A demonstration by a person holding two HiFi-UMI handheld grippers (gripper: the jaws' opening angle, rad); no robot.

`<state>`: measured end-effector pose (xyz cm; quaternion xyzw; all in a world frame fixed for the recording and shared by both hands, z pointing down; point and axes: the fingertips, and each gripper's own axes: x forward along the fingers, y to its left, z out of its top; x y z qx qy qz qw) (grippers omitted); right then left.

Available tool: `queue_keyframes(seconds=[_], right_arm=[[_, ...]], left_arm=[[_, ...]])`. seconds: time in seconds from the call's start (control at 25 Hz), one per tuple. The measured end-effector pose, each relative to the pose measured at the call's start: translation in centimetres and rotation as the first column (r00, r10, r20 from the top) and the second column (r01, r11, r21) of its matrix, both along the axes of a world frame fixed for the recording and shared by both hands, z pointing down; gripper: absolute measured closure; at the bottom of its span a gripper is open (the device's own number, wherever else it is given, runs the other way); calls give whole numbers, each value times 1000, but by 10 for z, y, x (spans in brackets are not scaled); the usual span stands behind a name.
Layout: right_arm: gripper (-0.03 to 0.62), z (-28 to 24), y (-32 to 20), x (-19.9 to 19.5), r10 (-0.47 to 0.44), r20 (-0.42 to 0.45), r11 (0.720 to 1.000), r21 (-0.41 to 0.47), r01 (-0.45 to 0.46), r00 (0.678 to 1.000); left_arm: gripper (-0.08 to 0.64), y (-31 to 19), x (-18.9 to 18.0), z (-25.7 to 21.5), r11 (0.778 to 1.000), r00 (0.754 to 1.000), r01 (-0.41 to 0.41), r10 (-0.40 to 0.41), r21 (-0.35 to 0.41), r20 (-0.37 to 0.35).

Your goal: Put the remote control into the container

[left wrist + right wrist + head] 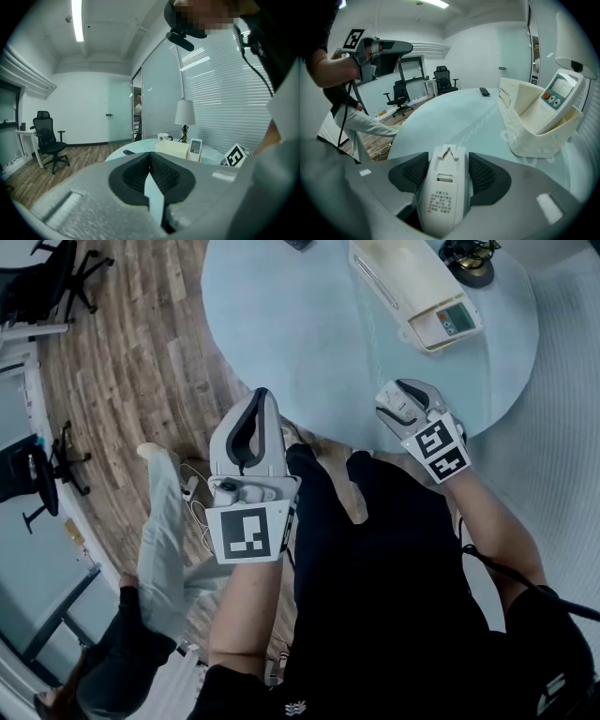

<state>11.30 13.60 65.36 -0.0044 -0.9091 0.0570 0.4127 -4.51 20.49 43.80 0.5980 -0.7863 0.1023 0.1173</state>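
A white remote control (443, 197) lies back-side up between the pads of my right gripper (448, 160), which is shut on it. That gripper (401, 401) hangs over the near edge of the round pale-blue table (281, 324), pointing down toward it. The cream container (529, 126) stands on the table to the right and beyond, and another white remote (557, 98) leans inside it. In the head view the container (398, 273) is at the far right. My left gripper (253, 423) is shut and empty, held off the table's left edge; its jaws (149, 155) meet.
A small black remote (484, 92) lies at the table's far side. A lamp (185, 112) stands behind the container. Office chairs (49, 140) stand on the wood floor to the left. A person in pale trousers (164, 540) is close on my left.
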Motion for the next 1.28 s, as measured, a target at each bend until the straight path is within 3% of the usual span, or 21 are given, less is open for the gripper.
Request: queue_keyframes(seconds=[0.48,0.8,1.0,1.28], right_arm=[[330,-8,-1,-6,-14,-20,1000,12,14,1000],[331,-58,-12,-20,43,121,999,11,-44,992],[331,-106,-29,-23,95,242,995,1,-98,966],[331,-164,-50,-17,136,337,987,30,-155,932]], left_arm=[[560,4,-4,-16,1000,1000,13,-13,-1,10],[560,5,-7,-43,1000,999,6,-6,7,39],[560,-2,-4,-59,1000,999,-15,15,11,49],[560,-17,11,-85,997,997,-60,58,38,44]])
